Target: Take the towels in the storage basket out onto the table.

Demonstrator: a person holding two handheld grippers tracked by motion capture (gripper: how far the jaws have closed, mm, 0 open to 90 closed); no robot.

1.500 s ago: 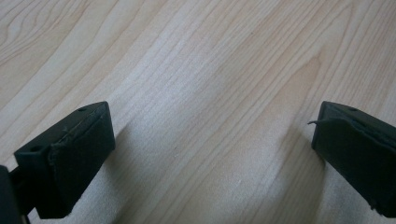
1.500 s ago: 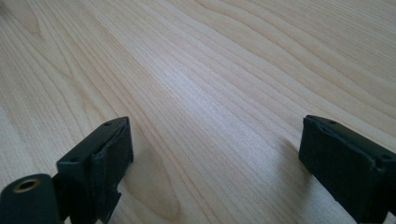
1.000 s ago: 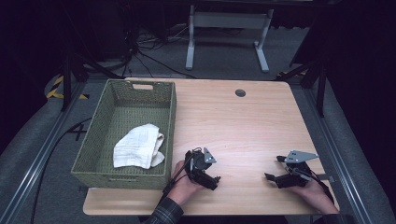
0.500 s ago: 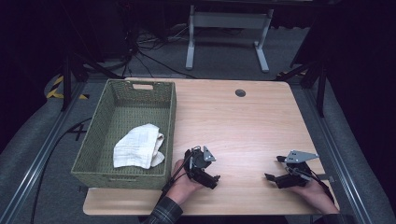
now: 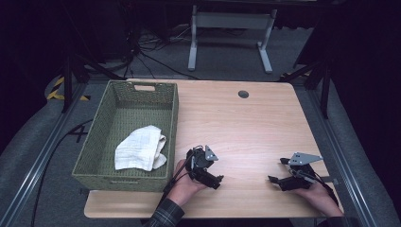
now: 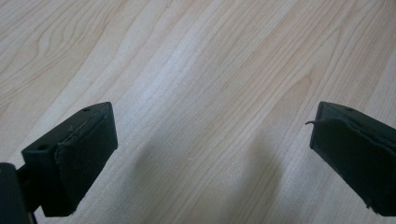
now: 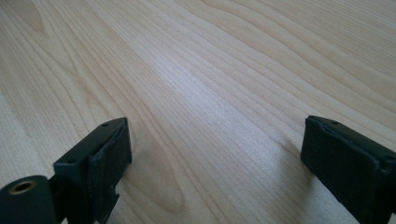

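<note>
On the near half of the wooden worktop (image 5: 246,127), two hand-held tools rest low over bare wood, well apart from each other. Left tool (image 5: 218,179): held in the person's left hand (image 5: 184,182), close to the near right corner of the basket (image 5: 94,142), its grey three-cornered plate uppermost and its tips turned toward the right. In the left gripper view its two black jaws stand wide apart, nothing but wood grain between them, with soft shadows beneath. Right tool (image 5: 275,171): held in the right hand (image 5: 317,194) near the worktop's right edge, tips turned to the left, grey plate likewise on top. In the right gripper view its jaws also stand wide apart over bare wood and clasp nothing.

Green woven basket: set along the left side of the worktop, a handle slot in its far wall. White cloth (image 5: 140,147): lies crumpled on the basket floor, in the near half, toward the right wall. It is the thing nearest the left tool, separated from it by the basket wall and touched by neither tool.
</note>
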